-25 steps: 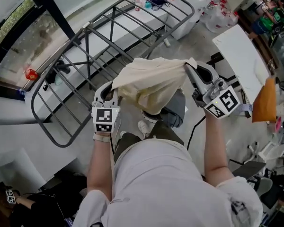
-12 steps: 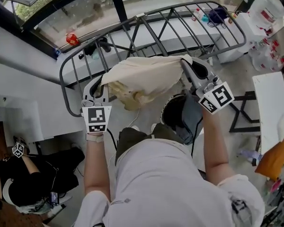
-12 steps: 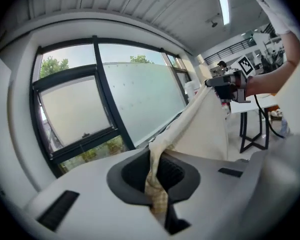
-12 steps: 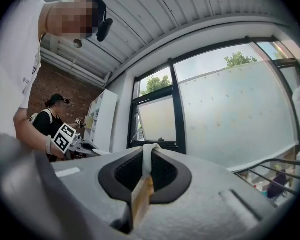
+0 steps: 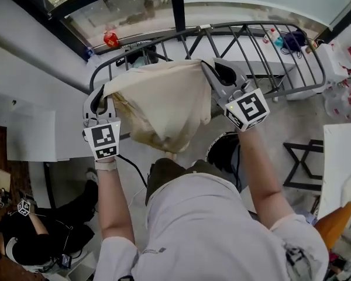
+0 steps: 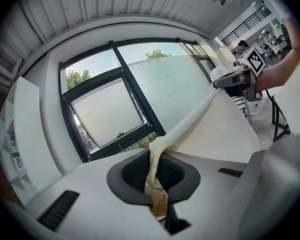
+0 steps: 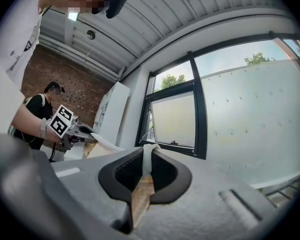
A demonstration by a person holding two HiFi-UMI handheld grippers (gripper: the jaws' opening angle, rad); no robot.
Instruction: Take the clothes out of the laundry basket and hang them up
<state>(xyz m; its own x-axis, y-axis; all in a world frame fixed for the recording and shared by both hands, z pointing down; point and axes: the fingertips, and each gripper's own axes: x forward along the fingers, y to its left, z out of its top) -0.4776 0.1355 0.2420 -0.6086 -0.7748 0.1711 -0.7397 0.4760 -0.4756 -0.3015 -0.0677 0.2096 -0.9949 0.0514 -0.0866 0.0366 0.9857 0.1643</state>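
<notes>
Both of my grippers are clamping one cream cloth, a top corner each. At nine o'clock in the head view, my left gripper (image 5: 99, 104) is pinching the left corner, jaws pressed tight on the fabric. Its own view is showing the hem bunched between the pads and running off towards the other gripper. The cream cloth (image 5: 164, 107) is hanging stretched between the two at the centre, sagging towards six o'clock, with a yellowish-brown patch showing low on its left side. At one o'clock my right gripper (image 5: 217, 75) is squeezing the right corner the same way. Below it, near four o'clock, the dark laundry basket (image 5: 222, 154) is sitting on the floor, only partly in sight.

Compared with a second ago, I am facing the drying rack (image 5: 269, 45) more squarely. It is now running from ten to two o'clock, where before it was slanting off towards eleven. The cloth, bunched and drooping over the basket then, is now being pulled wider, with its top edge lying up by the rack's near rail. I cannot tell whether it is touching. I am judging the lift out of the basket done and the draping over a bar still to come.
</notes>
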